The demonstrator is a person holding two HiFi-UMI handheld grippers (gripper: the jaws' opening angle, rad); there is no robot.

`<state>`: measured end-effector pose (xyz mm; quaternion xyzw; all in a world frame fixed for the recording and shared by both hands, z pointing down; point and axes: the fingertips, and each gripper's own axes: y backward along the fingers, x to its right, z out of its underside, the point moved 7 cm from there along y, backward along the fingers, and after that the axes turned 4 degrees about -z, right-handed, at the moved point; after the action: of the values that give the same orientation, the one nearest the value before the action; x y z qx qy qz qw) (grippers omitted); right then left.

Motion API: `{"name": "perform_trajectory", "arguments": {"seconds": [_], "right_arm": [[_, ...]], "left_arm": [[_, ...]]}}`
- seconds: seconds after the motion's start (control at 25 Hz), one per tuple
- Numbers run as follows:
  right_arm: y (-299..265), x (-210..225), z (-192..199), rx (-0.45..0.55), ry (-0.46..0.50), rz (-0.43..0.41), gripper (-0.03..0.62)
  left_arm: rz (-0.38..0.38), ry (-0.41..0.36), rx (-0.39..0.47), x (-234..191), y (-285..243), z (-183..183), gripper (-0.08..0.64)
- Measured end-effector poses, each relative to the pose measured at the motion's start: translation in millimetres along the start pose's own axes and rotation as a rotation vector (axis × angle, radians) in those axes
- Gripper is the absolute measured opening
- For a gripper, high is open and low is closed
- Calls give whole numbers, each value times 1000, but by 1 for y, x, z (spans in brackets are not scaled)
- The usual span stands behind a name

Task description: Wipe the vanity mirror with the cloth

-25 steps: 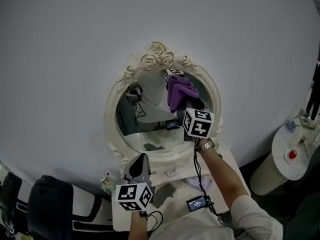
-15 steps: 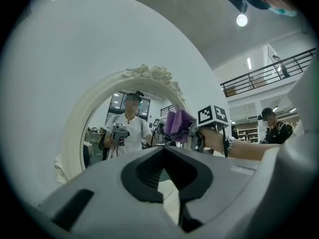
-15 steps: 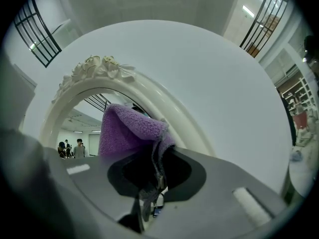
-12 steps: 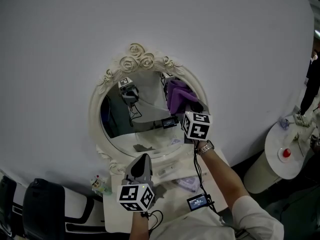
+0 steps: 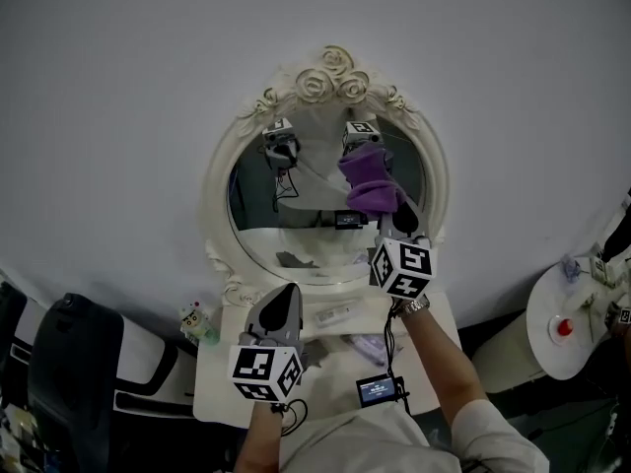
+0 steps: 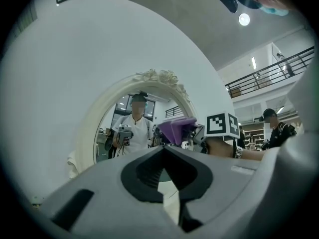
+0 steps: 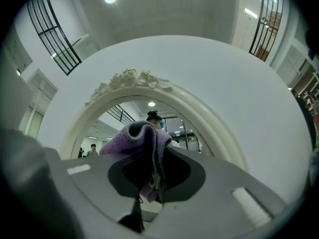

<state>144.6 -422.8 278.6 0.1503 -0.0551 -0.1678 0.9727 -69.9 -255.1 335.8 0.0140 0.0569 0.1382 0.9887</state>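
Purple cloth (image 5: pixel 371 179): sits bunched and clamped in the right gripper (image 5: pixel 396 215), pads tight on the fabric, seemingly touching the glass of the vanity mirror (image 5: pixel 296 227) around 2 o'clock. Versus a second ago: rides a touch lower and further toward 3 o'clock on the glass, with the marker cube (image 5: pixel 402 268) now dropped below the mirror's 4 o'clock rim instead of overlapping it. Partly down to head-camera shift too. Reads as a downward stroke along the right side, so wiping under way, not finished. Judging from that, leaves the left half and bottom of the glass to cover. Then left gripper (image 5: pixel 285 294): jaws fully together, nothing between them. Hangs low over the vanity table (image 5: pixel 219 387) at 7 o'clock of the mirror, same as before, no part in the wipe.
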Motion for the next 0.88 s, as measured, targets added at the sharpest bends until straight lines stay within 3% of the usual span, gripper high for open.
{"name": "perform_trajectory", "arguments": {"seconds": [0.32, 0.6, 0.88], "right_arm": [[-10, -104, 32, -64, -5, -154, 51], [-25, -178, 62, -145, -53, -207, 52], [-42, -231, 80, -197, -39, -241, 52]], "left_arm": [[-85, -8, -34, -52, 36, 0, -2], [-160, -17, -19, -101, 76, -7, -2], [-201, -18, -16, -135, 99, -7, -2]]}}
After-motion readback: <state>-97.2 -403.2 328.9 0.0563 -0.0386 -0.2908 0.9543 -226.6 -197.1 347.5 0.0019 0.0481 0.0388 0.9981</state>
